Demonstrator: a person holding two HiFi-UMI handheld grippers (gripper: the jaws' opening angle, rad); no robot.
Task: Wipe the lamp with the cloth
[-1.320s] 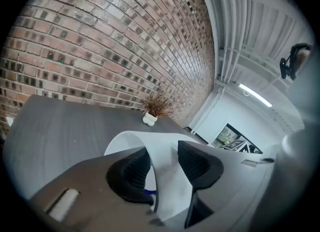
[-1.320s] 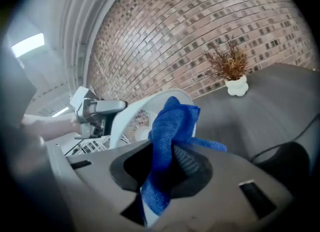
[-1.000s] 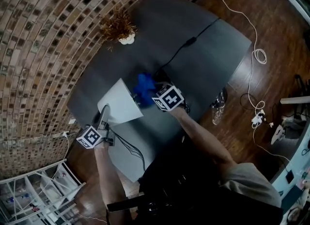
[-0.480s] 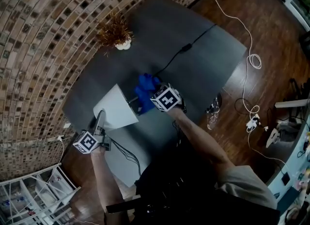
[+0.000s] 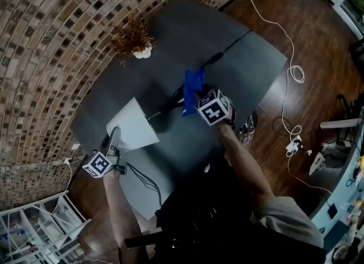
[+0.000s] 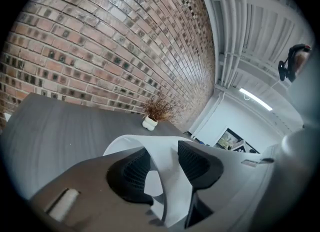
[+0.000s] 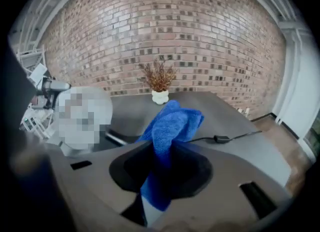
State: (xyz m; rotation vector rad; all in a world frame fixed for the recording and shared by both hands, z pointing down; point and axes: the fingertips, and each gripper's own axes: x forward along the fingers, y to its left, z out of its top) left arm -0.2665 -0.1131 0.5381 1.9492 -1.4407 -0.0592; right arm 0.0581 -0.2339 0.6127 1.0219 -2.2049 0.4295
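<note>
Head view: your right gripper, jaws pinched on the cloth, has swung off the shade and along the stem. Your left gripper stays closed narrowly on the shade's rim, steadying the lamp on the table. Treat this stroke as ended; more wiping likely remains.

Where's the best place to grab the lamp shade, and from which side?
Probably the thin edge of the lamp shade, coming from its open end, one side of the tongs inside and one outside. The shade is too wide to go around, but its wall is thin. The left tongs hold it that way.
</note>
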